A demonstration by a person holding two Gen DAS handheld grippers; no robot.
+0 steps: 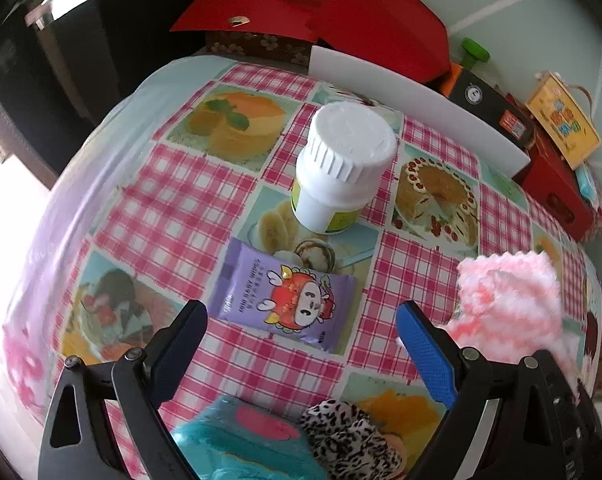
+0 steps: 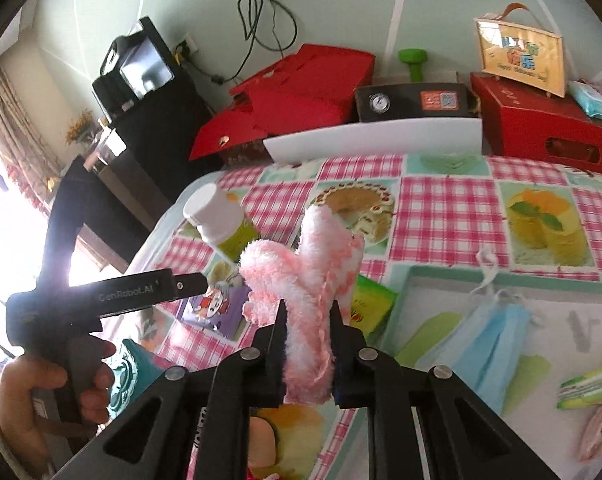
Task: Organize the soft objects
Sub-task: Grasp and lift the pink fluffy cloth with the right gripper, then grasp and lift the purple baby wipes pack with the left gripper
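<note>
Right wrist view showed the right hand-held gripper (image 2: 305, 320) clenched on a fluffy pink-and-white cloth (image 2: 301, 280), its two black fingers pressing the pile from either side. The cloth was bunched into thick, soft folds; its long axis ran up and away from the fingers, lifted off the desk (image 2: 441, 208), with a rounded lobe standing tallest and a second lobe flopping to the left. Below and to the right lay a shallow tray (image 2: 453, 276) with a pale green rim, holding a crumpled blue face mask (image 2: 485, 332) with thin white ear loops and a green-and-white packet (image 2: 589, 388). This view alone showed the person's hand (image 2: 41, 392) wrapped around the black handle of the left hand-held gripper (image 2: 193, 282), seen from the side.

Left wrist view looked steeply down between the left hand-held gripper's (image 1: 301, 344) own fingers, which stood wide apart and released, with nothing between them; the inner pad (image 1: 425, 352) on one was blue and finely dotted. Only here was the glossy purple wipes packet (image 1: 285, 300) seen whole, flat and rectangular, lying on the pink-checked oilcloth with cake prints. Behind it stood a white plastic bottle (image 1: 337, 172) with a ribbed screw cap. The same pink cloth (image 1: 509, 300) appeared at the right edge, blurred, with a zigzag-cut border. Nearest the camera lay a teal pouch (image 1: 237, 440) and a leopard-print fabric piece (image 1: 349, 436), both partly hidden by the fingers.
</note>
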